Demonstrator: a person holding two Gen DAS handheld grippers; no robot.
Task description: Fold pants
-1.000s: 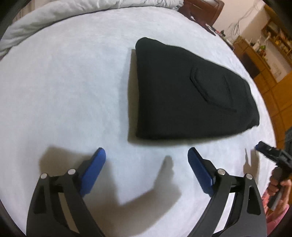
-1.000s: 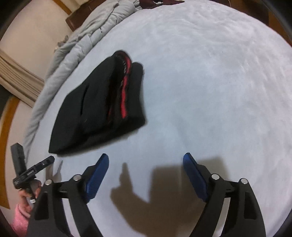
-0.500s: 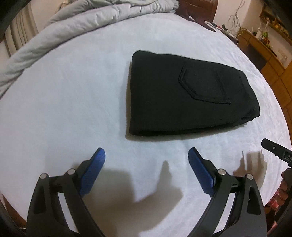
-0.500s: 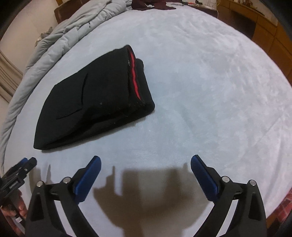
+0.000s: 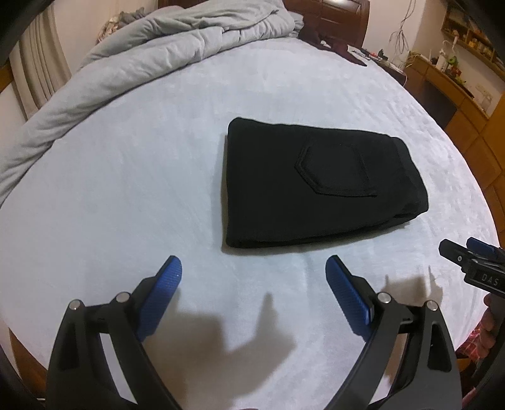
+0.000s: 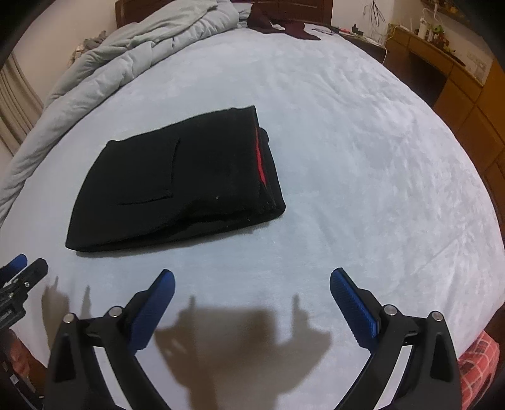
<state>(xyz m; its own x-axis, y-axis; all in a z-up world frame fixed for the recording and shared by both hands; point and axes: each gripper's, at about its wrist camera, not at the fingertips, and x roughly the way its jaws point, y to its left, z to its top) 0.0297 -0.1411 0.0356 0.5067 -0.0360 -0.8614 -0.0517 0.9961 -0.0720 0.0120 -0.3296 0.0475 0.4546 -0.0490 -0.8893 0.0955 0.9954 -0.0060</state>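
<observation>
The black pants [image 5: 318, 186] lie folded into a compact stack on the light blue bed sheet [image 5: 132, 176], back pocket up. In the right wrist view the pants [image 6: 180, 179] show a red strip at their right edge. My left gripper [image 5: 254, 268] is open and empty, held above the sheet short of the pants' near edge. My right gripper [image 6: 252, 280] is open and empty, near the bed's front edge, to the right of the pants. Each gripper shows at the edge of the other's view, the right gripper [image 5: 470, 261] and the left gripper [image 6: 22, 274].
A grey duvet [image 5: 142, 53] is bunched along the far left of the bed. A dark wooden headboard [image 5: 334, 12] and dark clothes [image 6: 277, 25] lie at the far end. Wooden cabinets [image 5: 467, 104] stand to the right of the bed.
Both grippers have drawn back and risen away from the folded pants, so more of the bed and room shows. The pants have not moved. Both grippers stay open.
</observation>
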